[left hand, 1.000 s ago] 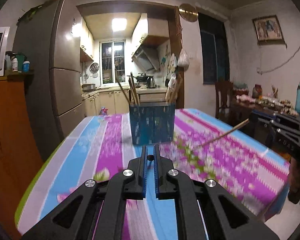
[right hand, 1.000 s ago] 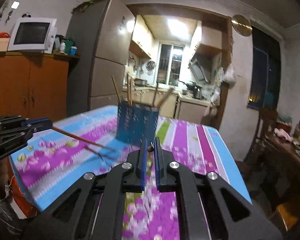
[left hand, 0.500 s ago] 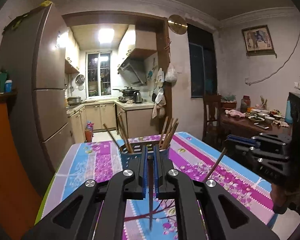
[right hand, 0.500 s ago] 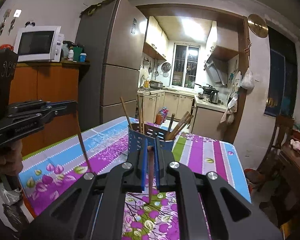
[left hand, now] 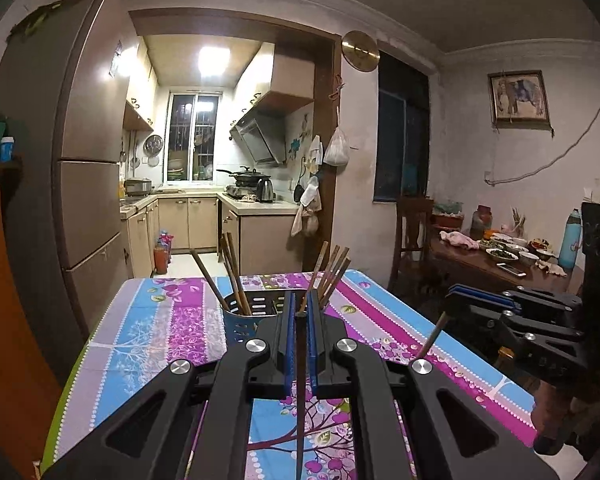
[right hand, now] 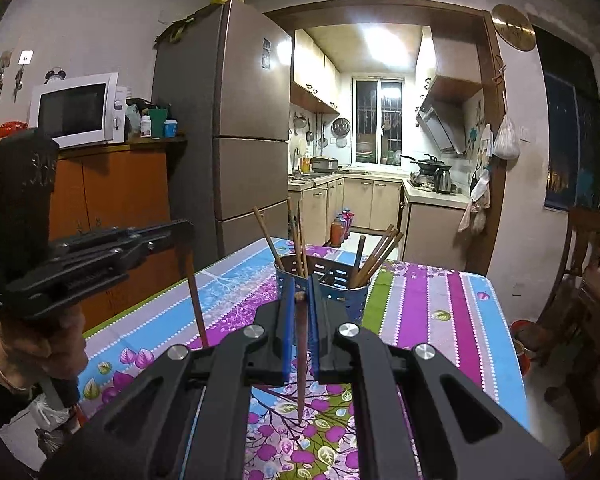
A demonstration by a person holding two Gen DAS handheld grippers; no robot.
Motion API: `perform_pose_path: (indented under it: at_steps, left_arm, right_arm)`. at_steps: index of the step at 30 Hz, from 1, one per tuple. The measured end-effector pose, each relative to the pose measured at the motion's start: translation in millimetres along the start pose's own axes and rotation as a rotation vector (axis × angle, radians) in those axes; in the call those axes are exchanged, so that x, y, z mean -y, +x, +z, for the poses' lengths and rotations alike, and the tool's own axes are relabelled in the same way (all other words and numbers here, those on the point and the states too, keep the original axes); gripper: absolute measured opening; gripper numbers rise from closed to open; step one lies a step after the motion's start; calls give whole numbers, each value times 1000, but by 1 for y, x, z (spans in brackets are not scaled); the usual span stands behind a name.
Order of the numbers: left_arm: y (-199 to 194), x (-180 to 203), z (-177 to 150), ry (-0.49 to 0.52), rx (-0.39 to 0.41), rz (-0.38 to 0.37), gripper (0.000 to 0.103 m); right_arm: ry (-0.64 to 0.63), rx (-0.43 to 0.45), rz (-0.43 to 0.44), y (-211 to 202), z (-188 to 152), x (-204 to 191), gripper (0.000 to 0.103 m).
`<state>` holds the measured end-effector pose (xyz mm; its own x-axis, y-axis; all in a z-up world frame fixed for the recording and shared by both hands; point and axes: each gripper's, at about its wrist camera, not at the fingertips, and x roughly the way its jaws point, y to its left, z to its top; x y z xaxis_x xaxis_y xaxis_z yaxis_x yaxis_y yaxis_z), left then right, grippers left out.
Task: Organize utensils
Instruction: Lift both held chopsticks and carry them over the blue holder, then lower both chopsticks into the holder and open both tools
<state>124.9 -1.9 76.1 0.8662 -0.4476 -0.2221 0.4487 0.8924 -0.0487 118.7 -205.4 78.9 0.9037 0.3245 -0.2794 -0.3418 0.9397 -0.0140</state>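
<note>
Upright chopsticks [left hand: 236,276] — inside blue holder [left hand: 240,328]

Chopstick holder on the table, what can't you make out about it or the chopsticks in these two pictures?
- Blue holder, left wrist view: right half hidden behind the left gripper.
- Holder base, right wrist view: covered by the right gripper.
- Chopstick in left gripper: tip cut off by the bottom edge.
- Chopstick count inside: they overlap, uncountable.

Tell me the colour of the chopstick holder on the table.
Blue, perforated chopstick holder; clearest in the right wrist view.
</note>
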Motion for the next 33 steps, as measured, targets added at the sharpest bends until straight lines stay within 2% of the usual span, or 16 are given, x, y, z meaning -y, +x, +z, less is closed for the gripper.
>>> perform_pose_path:
  at_steps: [6, 12, 15, 18, 24, 33]
  left_arm:
    - [7, -5, 32, 3, 45, -9, 7]
    - [19, -1, 109, 51, 191, 18, 7]
    - [37, -1, 139, 75, 251, 54, 7]
    - [61, -6, 155, 70, 273, 59, 7]
    - [123, -33, 138, 45, 236, 84, 7]
    - [196, -65, 61, -18, 34, 81, 7]
  right_arm:
    - [15, 36, 18, 4, 28, 0, 5]
    - [49, 171, 8, 5, 98, 11, 5]
    - [59, 216, -20, 21, 127, 20, 5]
    - [71, 228, -44, 46, 143, 32, 5]
    - [136, 171, -51, 106, 130, 60, 5]
    - [222, 30, -33, 170, 70, 74, 5]
